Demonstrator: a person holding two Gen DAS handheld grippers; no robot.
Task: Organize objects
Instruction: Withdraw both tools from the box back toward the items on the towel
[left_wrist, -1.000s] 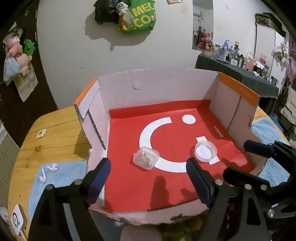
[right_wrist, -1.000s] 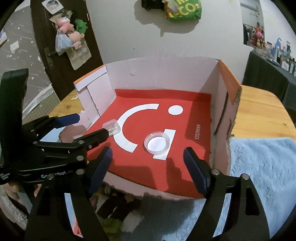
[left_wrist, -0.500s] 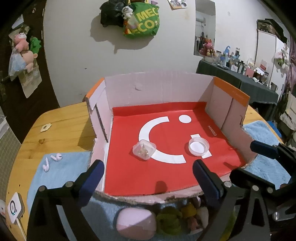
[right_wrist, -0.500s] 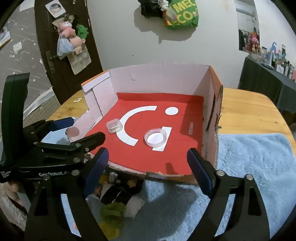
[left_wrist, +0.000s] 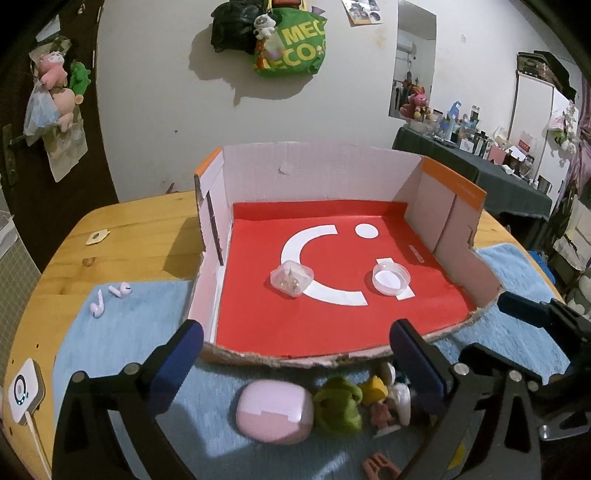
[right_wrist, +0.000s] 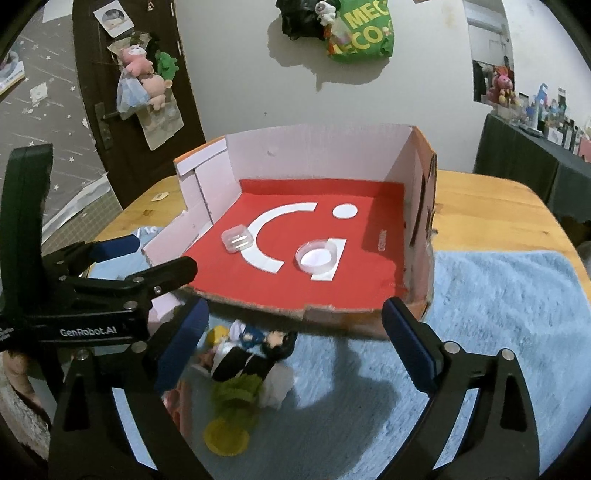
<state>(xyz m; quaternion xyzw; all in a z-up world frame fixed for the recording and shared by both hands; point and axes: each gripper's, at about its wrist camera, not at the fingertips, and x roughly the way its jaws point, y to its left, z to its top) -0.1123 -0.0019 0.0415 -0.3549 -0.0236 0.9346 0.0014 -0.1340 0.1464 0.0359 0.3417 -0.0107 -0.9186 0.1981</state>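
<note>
A cardboard box (left_wrist: 325, 173) with a red floor holds a clear square case (left_wrist: 291, 278) and a round clear dish (left_wrist: 390, 277). Both also show in the right wrist view, the case (right_wrist: 238, 239) left of the dish (right_wrist: 317, 256). My left gripper (left_wrist: 297, 356) hangs before the box's torn front edge, jaws opening, nothing between them. My right gripper (right_wrist: 295, 341) hovers beside it to the right, jaws also opening and empty. Below them on the blue towel lie a pink earbud case (left_wrist: 275, 411), a green plush toy (left_wrist: 338, 406) and small figurines (right_wrist: 251, 354).
Two pink earbuds (left_wrist: 110, 297) lie on the towel left of the box. A white device (left_wrist: 24, 391) sits at the table's left edge. The wooden table (right_wrist: 491, 206) and blue towel (right_wrist: 498, 314) stretch right of the box. A dark cluttered table (left_wrist: 480, 173) stands behind.
Both grippers have drawn back from the box and their jaws have spread wider. The earbud case, plush toy and figurines in front of the box have come into view.
</note>
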